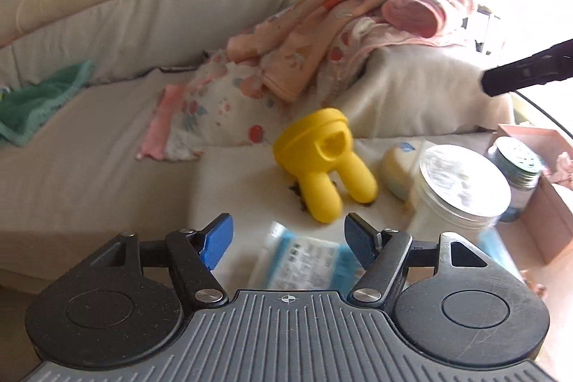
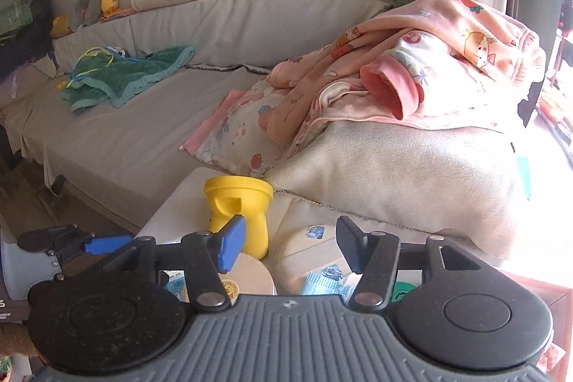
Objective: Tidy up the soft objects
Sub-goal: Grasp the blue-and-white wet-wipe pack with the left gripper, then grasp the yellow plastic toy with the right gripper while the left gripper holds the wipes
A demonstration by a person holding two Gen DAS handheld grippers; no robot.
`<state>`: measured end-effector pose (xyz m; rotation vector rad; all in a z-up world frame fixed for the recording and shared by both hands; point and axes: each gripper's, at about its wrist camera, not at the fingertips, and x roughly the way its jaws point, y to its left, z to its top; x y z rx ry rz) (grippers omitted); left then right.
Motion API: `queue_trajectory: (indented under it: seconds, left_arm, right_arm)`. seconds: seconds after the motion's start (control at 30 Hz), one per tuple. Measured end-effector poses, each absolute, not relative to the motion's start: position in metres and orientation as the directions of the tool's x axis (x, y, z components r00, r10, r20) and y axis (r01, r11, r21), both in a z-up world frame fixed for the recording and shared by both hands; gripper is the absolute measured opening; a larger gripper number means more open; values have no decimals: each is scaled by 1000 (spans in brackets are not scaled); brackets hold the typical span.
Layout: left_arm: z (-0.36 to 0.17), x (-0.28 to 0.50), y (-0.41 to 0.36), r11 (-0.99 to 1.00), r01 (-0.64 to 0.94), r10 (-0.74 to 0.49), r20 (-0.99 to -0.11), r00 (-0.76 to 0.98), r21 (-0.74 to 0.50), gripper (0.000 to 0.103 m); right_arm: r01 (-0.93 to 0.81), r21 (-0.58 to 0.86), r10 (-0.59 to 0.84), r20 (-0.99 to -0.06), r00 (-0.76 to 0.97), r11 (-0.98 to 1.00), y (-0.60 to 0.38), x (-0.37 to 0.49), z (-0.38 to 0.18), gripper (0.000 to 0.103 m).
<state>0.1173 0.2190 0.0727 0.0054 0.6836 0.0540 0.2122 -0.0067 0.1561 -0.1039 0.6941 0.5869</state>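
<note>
Both tools are released and hold nothing: the left tool (image 1: 288, 238) hovers with jaws wide above a blurred, possibly wet-wipe packet (image 1: 304, 262), and the right tool (image 2: 290, 247) gapes too. The pink children's blanket (image 2: 412, 59) lies heaped on the sofa armrest (image 2: 394, 178), behind a yellow plastic toy (image 1: 322, 163).

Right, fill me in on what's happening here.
A person is tidying soft things on a grey sofa, with a two-finger claw in each hand. Both the left claw and the right claw are open and hold nothing. They hover over a small table crowded with a yellow plastic toy and a white-lidded jar. The pile of pink printed children's clothes lies on a cream cushion, and a green towel lies crumpled on the seat, both untouched.
</note>
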Motion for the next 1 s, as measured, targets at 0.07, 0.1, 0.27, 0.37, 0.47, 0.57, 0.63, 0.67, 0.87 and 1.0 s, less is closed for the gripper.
queue_trajectory:
  seconds: [0.07,0.1,0.27,0.37,0.47,0.57,0.63,0.67,0.87,1.0]
  left_arm:
    - [79,120,234,993,-108,113,-636,763,47,74]
    - [84,117,241,990,-135,128,-638,759,38,73]
    - [93,94,259,948,-155,-105,-733,673,-277,73]
    - [78,95,248,920,-161,-195,-772,604,-358,73]
    - [63,107,239,920,-198,-160,-786,597,-338,73]
    - [56,123,230,951,-162,-111,-779,617,-264,73]
    - [59,132,224,981,-104,-57,-754,654,-164,73]
    - [60,134,223,988,-84,-41,-741,670,-131,73]
    - [61,130,193,992,125,-97,-765,637,-21,74]
    - [56,114,172,957,255,-57,-775,630,136,74]
  right_arm:
    - [-551,112,490,-624,609,827,-11,209,157,56]
    - [-556,117,498,-622,605,823,-14,208,157,56]
    - [-553,107,493,-612,618,826,-38,193,148,61]
    - [-549,94,471,-644,603,831,-50,185,130,61]
    - [-555,67,452,-666,594,829,-59,170,111,61]
    - [-571,59,454,-676,581,819,-67,153,98,61]
    - [-592,59,467,-678,567,804,-72,140,93,61]
    - [-607,46,471,-679,563,793,-74,131,88,61]
    - [-666,-87,453,-667,591,741,-69,99,69,61]
    - [-688,-80,484,-652,584,721,-68,95,70,62]
